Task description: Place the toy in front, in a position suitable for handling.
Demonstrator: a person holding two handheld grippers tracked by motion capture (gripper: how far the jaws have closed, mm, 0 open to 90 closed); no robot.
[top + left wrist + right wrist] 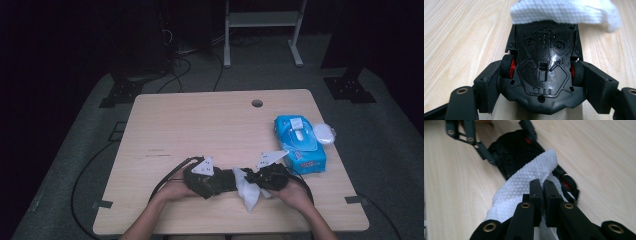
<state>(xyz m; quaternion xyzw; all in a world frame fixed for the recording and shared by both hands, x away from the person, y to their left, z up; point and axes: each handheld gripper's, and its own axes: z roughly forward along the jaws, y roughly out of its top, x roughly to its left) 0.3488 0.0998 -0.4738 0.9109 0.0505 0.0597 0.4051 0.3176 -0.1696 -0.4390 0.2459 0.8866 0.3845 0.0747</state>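
Note:
A black toy car [544,65] lies belly-up, its underside and red wheel hubs showing. My left gripper [544,85] is shut on the toy car, one pad pressing each side by the wheels. A white wipe [564,11] drapes over the car's far end. My right gripper [542,188] is shut on the white wipe [524,185], which lies across the car [514,147]. In the high view both grippers meet near the table's front edge, the left gripper [222,181] facing the right gripper [252,181], and the wipe [248,192] hangs between them.
A blue pack of wipes [299,144] lies to the right on the wooden table [200,125], with a white round lid [324,133] beside it. A cable hole [257,103] sits near the far edge. Cables trail over the floor on the left.

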